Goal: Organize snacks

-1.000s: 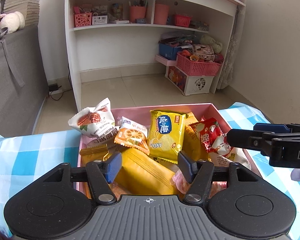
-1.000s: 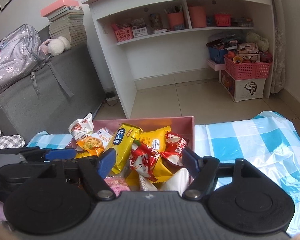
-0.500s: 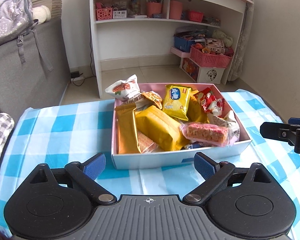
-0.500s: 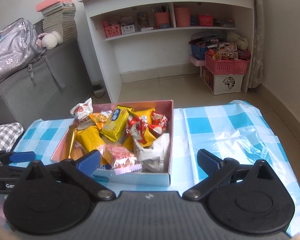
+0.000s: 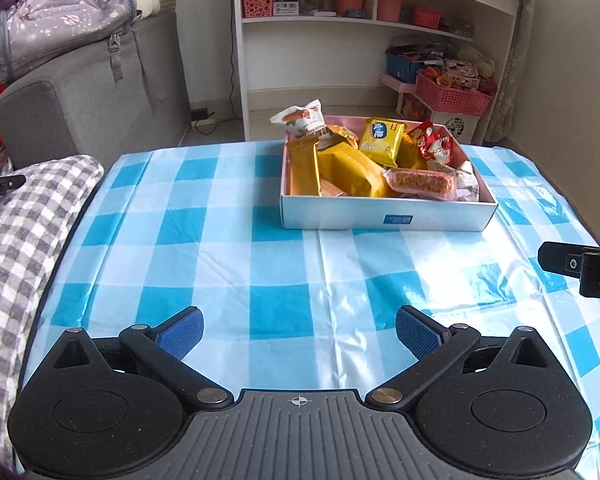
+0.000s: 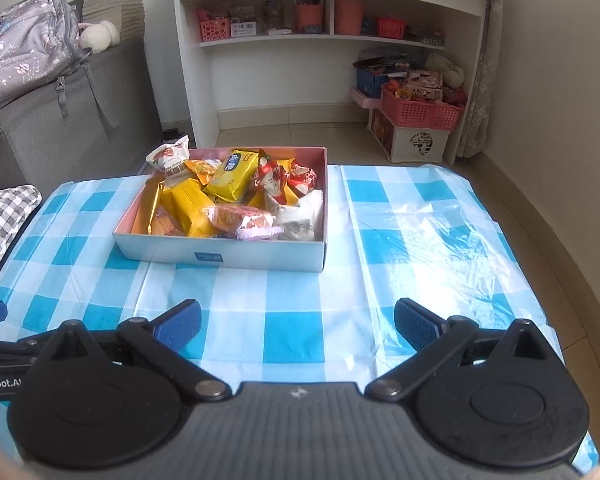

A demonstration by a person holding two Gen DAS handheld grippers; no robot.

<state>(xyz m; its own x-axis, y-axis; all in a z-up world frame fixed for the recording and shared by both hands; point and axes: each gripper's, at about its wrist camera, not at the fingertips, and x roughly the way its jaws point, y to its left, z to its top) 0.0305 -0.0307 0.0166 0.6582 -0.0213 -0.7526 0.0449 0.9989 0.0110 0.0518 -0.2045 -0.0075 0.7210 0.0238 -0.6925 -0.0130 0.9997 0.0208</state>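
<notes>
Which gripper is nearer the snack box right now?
Right, but only narrowly. The right gripper has the snack box ahead to its left. The left gripper is slightly further off, with the box ahead to its right. Both are open and empty.

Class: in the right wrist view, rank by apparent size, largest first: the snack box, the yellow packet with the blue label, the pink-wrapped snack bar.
1. snack box
2. and 3. yellow packet and pink-wrapped snack bar: too alike to rank.

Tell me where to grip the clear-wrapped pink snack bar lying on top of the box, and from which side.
Probably grip the pink snack bar across its narrow middle, coming from above. It lies flat and crosswise atop the other packets, just behind the near wall of the box, so its top is clear. The right gripper, open and empty, looks nearest.
</notes>
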